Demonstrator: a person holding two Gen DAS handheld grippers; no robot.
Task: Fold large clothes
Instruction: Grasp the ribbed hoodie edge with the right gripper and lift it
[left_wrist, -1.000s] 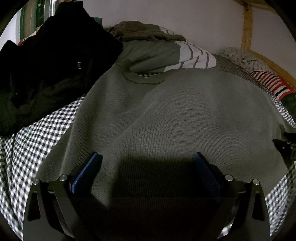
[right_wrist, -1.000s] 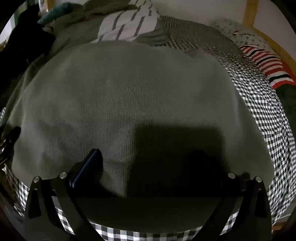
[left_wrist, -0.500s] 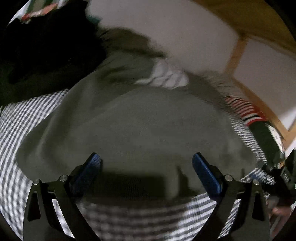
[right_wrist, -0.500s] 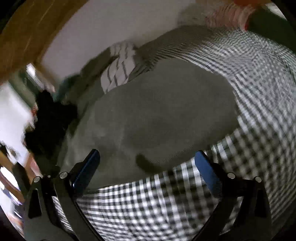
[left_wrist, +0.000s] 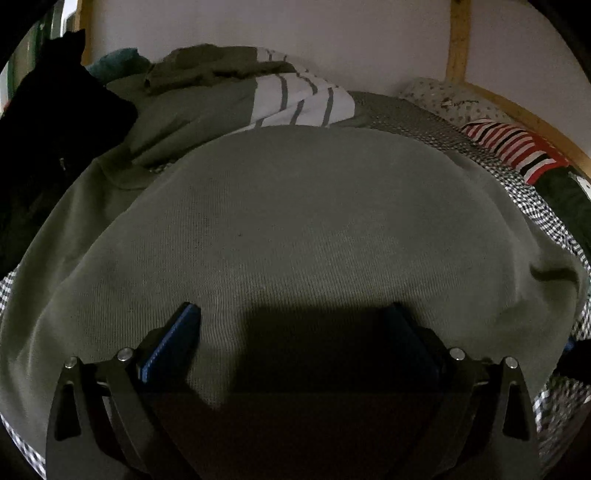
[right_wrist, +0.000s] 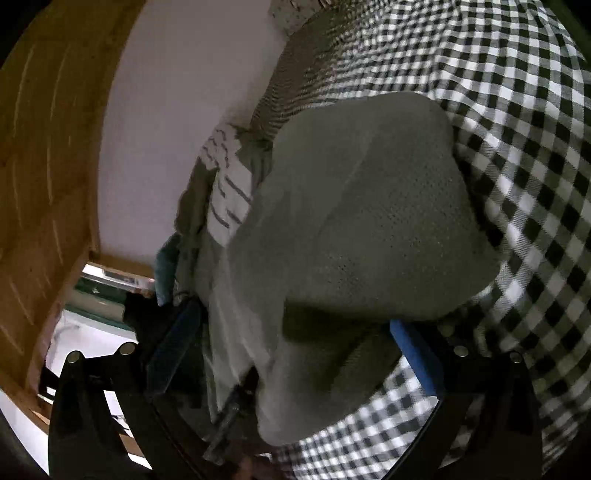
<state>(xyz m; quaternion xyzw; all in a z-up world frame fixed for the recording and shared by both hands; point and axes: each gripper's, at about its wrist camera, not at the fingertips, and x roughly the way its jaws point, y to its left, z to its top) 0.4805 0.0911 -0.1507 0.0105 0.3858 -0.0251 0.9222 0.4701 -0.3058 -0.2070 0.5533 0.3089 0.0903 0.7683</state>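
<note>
Background. A plain pale wall (left_wrist: 229, 26) spans the far side from ten to one o'clock, divided at one o'clock by an upright wooden post (left_wrist: 457, 40); a sloping wooden rail (left_wrist: 532, 122) descends from it toward three o'clock. The bed is covered by a black-and-white checked sheet (right_wrist: 517, 192), visible at the margins at three and eight o'clock. In the right wrist view, tilted, a broad wooden panel (right_wrist: 48, 155) occupies nine to eleven o'clock beside the same wall, and a bright opening (right_wrist: 92, 325) at eight o'clock shows a lit space beyond. Lighting is dim, with heavy shadow along the near edge at six o'clock.
</note>
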